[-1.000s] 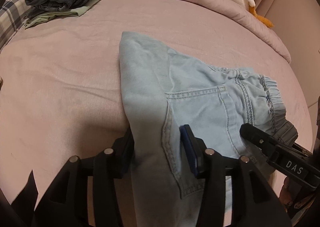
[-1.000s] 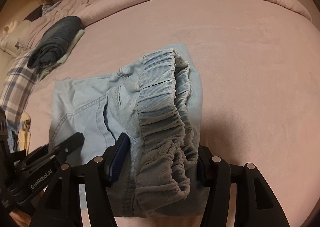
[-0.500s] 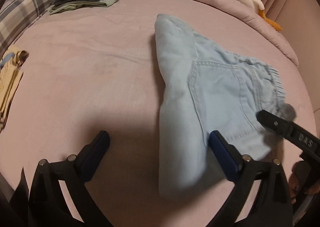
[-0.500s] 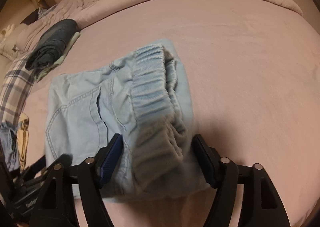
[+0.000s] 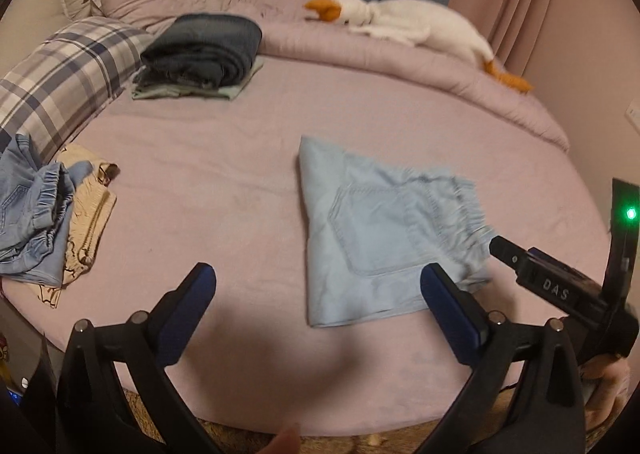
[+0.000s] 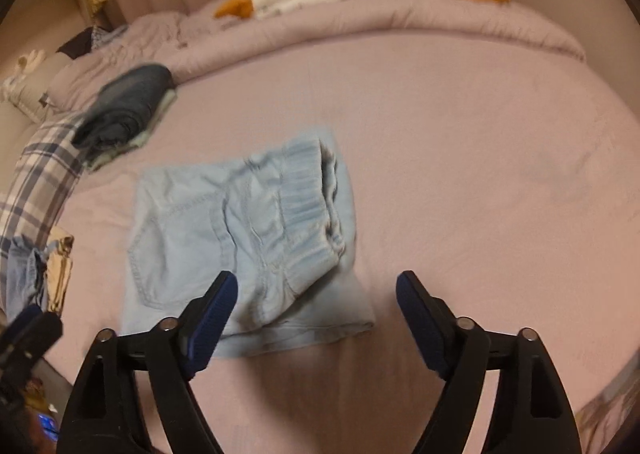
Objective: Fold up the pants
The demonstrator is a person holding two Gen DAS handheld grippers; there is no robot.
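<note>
The light-blue pants [image 5: 380, 238] lie folded into a compact packet on the pink bed [image 5: 224, 174], back pocket facing up and the elastic waistband [image 6: 308, 190] gathered along their right edge. My left hand-held gripper [image 5: 316, 294] hovers just in front of the pants with its blue-padded fingers spread wide and nothing between them; my right hand-held gripper [image 6: 316, 310] hangs near the pants' front right corner, equally wide open and empty. Beyond the pants to the left, a dark folded garment [image 5: 200, 50] sits on a pale-green folded one, next to a plaid pillow [image 5: 60, 82]. Left of the pants, at the bed's edge, lies a loose heap of denim and beige clothes [image 5: 52, 214]. Far behind the pants, a white plush goose [image 5: 404, 22] rests on the rolled duvet [image 5: 400, 58].
</note>
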